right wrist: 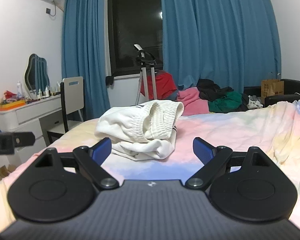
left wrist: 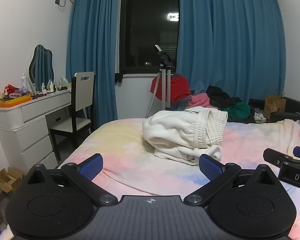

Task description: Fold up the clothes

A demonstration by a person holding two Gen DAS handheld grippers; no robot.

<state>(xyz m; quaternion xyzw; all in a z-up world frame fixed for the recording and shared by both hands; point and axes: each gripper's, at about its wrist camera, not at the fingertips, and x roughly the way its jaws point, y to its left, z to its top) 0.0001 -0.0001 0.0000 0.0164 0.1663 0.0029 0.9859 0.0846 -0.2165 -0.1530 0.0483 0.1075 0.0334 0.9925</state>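
A white garment with a ribbed elastic waistband (left wrist: pixel 184 134) lies bundled on the pastel bed sheet (left wrist: pixel 118 140); it also shows in the right wrist view (right wrist: pixel 142 126). My left gripper (left wrist: pixel 151 167) is open and empty, just short of the garment's near edge. My right gripper (right wrist: pixel 152 150) is open and empty, its blue pads on either side of the garment's near edge, not touching it. The right gripper's side shows at the right of the left wrist view (left wrist: pixel 288 164). The left gripper's side shows at the left of the right wrist view (right wrist: pixel 12 140).
A pile of red, pink, black and green clothes (left wrist: pixel 216 100) lies beyond the bed's far side, by a garment steamer stand (left wrist: pixel 164 80). A white dressing table (left wrist: pixel 30 116) and chair (left wrist: pixel 80 104) stand to the left. A brown paper bag (right wrist: pixel 272 89) sits far right.
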